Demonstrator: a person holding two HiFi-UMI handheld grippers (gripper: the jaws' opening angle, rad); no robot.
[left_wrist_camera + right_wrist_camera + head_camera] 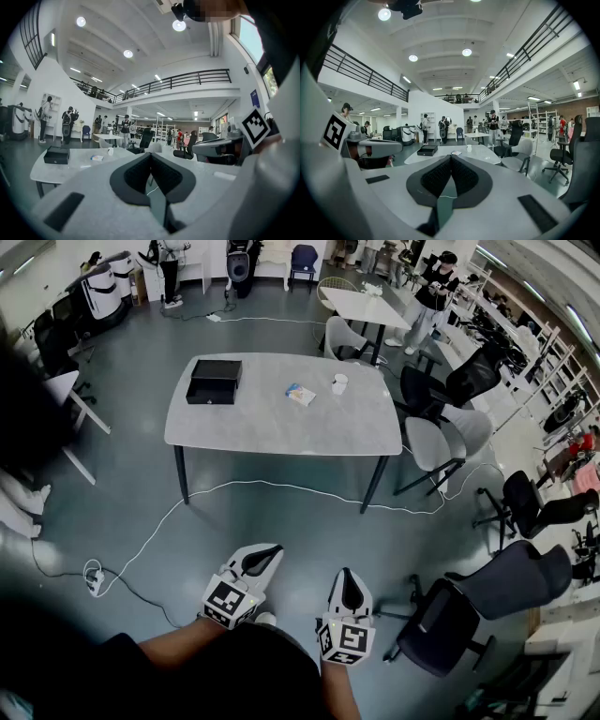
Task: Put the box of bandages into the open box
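Note:
The small box of bandages [300, 394] lies flat near the middle of the grey table [253, 427], with the open black box [214, 382] at the table's left end. Both grippers hang low at the bottom of the head view, well short of the table. My left gripper [272, 550] is shut and holds nothing; my right gripper [345, 575] is shut and holds nothing. In the left gripper view the black box [56, 154] and the bandage box [97, 158] sit far off. The right gripper view shows the black box [427, 150] and the bandage box [455, 152] beyond the closed jaws.
A white cup [339, 383] stands right of the bandage box. A white cable [281, 488] runs over the floor in front of the table to a power strip [95, 577]. Office chairs [448, 442] crowd the right side. People stand at the room's far end.

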